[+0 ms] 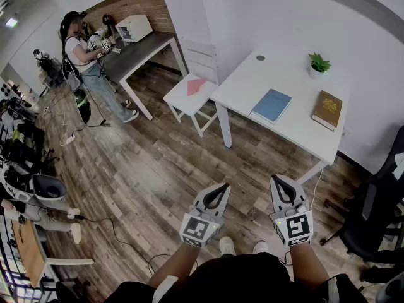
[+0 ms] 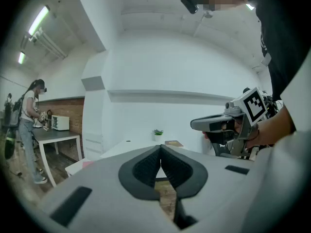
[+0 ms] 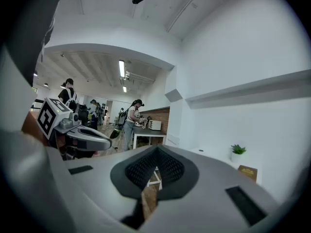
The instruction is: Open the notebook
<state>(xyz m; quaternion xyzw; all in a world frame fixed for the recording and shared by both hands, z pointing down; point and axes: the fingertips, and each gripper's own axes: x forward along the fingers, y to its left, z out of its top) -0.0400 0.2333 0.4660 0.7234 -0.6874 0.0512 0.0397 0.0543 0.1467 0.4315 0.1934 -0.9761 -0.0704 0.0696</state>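
The blue notebook (image 1: 271, 105) lies closed on the white table (image 1: 252, 84) at the upper right of the head view. Both grippers hover side by side over the wood floor, well short of that table. My left gripper (image 1: 222, 189) is shut, its black pads meeting with nothing between them (image 2: 160, 152). The right gripper (image 1: 280, 183) is likewise shut and holds nothing (image 3: 155, 154). Each gripper view shows the other gripper beside it: the right gripper (image 2: 214, 124) and the left gripper (image 3: 90, 137). The notebook is hidden in both gripper views.
A brown book (image 1: 327, 110) and a small potted plant (image 1: 319, 64) share the table. A white chair (image 1: 192, 87) with a pink item stands at its left end. A black office chair (image 1: 372, 213) is at right. A person (image 1: 85, 49) stands at a dark table far left; cables lie on the floor.
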